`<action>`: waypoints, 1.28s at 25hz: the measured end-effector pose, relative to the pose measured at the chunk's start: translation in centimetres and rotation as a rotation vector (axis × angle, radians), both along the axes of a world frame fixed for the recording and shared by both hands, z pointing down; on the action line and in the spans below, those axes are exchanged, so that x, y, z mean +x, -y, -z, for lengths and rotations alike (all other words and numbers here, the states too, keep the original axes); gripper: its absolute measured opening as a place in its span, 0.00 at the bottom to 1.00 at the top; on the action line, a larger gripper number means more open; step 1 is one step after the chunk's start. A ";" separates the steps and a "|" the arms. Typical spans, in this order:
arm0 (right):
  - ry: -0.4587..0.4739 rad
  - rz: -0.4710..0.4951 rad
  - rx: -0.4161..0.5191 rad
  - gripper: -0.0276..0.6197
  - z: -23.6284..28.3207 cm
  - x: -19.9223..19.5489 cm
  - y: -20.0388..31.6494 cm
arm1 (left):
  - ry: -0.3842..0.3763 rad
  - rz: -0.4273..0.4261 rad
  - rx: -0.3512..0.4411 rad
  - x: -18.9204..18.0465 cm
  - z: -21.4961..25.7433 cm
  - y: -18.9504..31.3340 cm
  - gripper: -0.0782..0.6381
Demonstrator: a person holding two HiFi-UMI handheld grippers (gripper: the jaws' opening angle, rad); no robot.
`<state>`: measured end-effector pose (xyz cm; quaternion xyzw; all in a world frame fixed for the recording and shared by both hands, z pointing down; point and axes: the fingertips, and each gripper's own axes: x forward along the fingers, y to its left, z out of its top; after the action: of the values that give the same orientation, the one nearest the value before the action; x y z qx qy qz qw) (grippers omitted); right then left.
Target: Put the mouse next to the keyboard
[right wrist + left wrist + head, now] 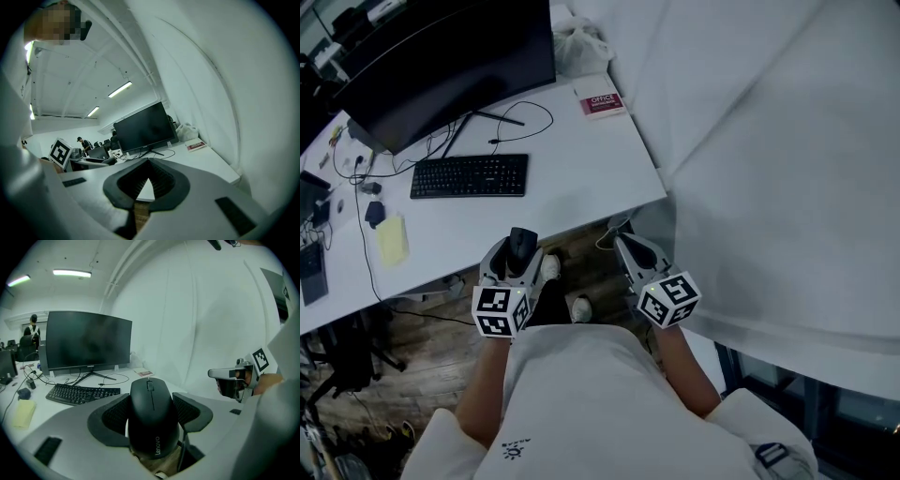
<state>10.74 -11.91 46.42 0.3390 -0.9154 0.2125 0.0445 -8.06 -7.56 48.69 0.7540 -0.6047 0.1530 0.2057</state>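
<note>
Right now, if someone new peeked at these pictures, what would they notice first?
First, the black Lenovo mouse, pinched in the left gripper just off the near edge of the white desk. Next, the big dark monitor at the desk's back left, with the black keyboard in front of it. The right gripper, beside the left one, is shut and empty.

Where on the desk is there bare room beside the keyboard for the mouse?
Widest bare patch: desk right of the keyboard, bordered by the booklet behind and the desk's front edge. The held mouse should fit there. Also bare in front of the keyboard. Crowded: the left end, with cables and small devices.
</note>
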 end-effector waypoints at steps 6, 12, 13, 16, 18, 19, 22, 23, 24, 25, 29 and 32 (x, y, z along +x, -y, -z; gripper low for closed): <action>-0.024 -0.010 -0.005 0.07 0.0 -0.7 2.0 | -0.008 -0.028 -0.021 -0.5 -1.0 2.6 0.52; -0.030 -0.013 -0.014 0.07 -0.3 -2.5 4.0 | -0.008 -0.060 -0.051 -1.2 -2.5 5.4 0.52; -0.033 -0.013 -0.015 0.07 -0.3 -2.8 4.3 | -0.010 -0.065 -0.055 -1.3 -2.8 6.0 0.52; -0.046 -0.018 -0.019 0.07 -0.5 -3.5 5.4 | -0.018 -0.074 -0.068 -1.7 -3.3 7.6 0.52; -0.056 -0.024 -0.025 0.07 -0.8 -3.9 6.3 | -0.022 -0.080 -0.079 -1.8 -3.9 8.6 0.52; -0.060 -0.026 -0.028 0.07 -1.0 -4.0 6.7 | -0.023 -0.084 -0.085 -1.8 -4.2 9.2 0.52; -0.075 -0.024 -0.034 0.07 -1.5 -4.5 7.9 | -0.023 -0.087 -0.101 -1.8 -5.3 11.0 0.52; -0.081 -0.023 -0.036 0.07 -1.7 -4.8 8.3 | -0.026 -0.082 -0.108 -1.9 -5.6 11.6 0.52; -0.086 -0.022 -0.038 0.07 -1.8 -5.0 8.6 | -0.030 -0.076 -0.116 -1.9 -5.9 12.2 0.52; -0.090 -0.022 -0.043 0.07 -1.9 -5.3 8.9 | -0.035 -0.070 -0.125 -2.0 -6.2 12.7 0.52; -0.097 -0.023 -0.062 0.07 -2.4 -6.2 10.1 | -0.044 -0.063 -0.164 -2.0 -7.9 14.7 0.52; -0.104 -0.026 -0.074 0.07 -2.9 -6.9 10.8 | -0.046 -0.062 -0.189 -2.1 -9.1 16.0 0.52</action>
<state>3.83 -22.70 49.32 0.3593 -0.8990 0.2289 0.1019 -10.13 -23.57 57.80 0.7529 -0.5591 0.1983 0.2850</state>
